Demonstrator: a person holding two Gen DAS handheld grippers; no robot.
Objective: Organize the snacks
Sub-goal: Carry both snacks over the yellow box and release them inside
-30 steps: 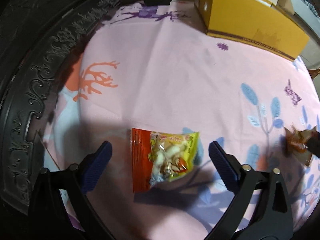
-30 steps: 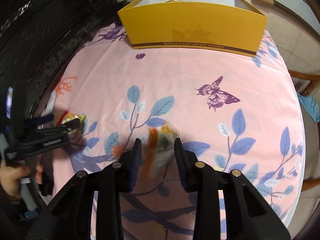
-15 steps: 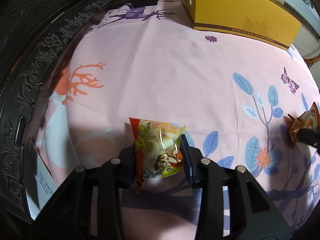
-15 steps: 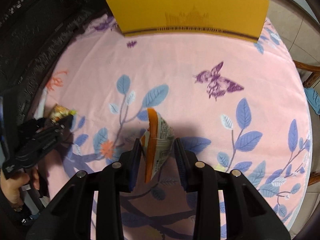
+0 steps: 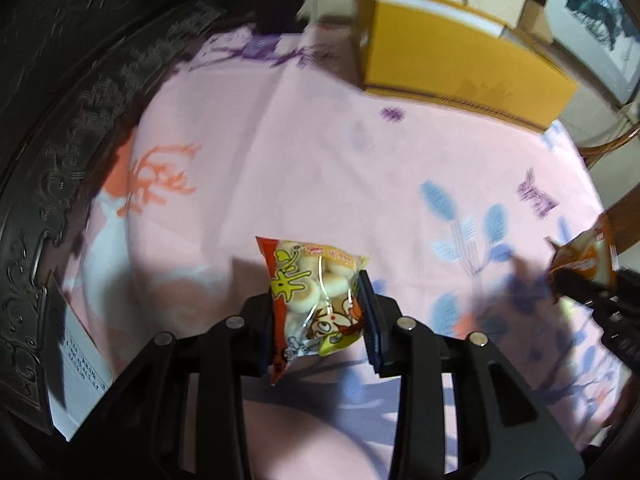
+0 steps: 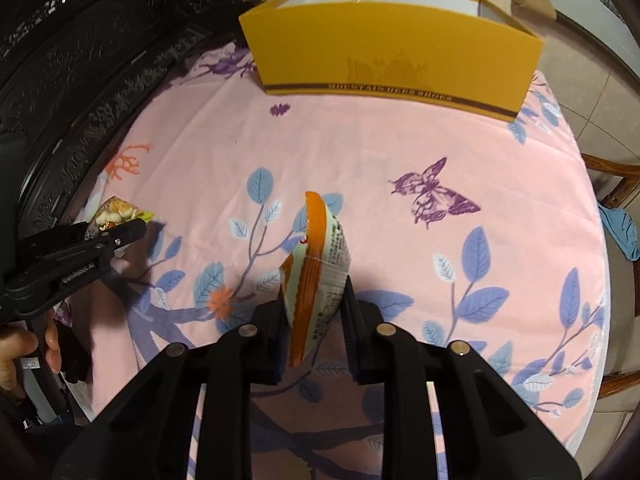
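Note:
My left gripper (image 5: 318, 320) is shut on a red and yellow biscuit packet (image 5: 312, 296) and holds it above the pink tablecloth (image 5: 304, 152). My right gripper (image 6: 314, 312) is shut on an orange and white snack packet (image 6: 320, 264), held upright on its edge above the cloth. An open yellow box (image 6: 392, 48) stands at the far edge of the table; it also shows in the left wrist view (image 5: 452, 64). The left gripper (image 6: 120, 232) with its packet shows at the left in the right wrist view. The right gripper's packet (image 5: 580, 256) shows at the right in the left wrist view.
Dark carved furniture (image 5: 60, 140) runs along the left side of the round table. A printed sheet of paper (image 5: 76, 376) lies at the left table edge. A wooden chair (image 6: 616, 184) with a blue cloth (image 6: 622, 232) stands to the right.
My left gripper closed on the biscuit packet and lifted it off the cloth. My right gripper, shut on its packet throughout, rose and moved toward the yellow box.

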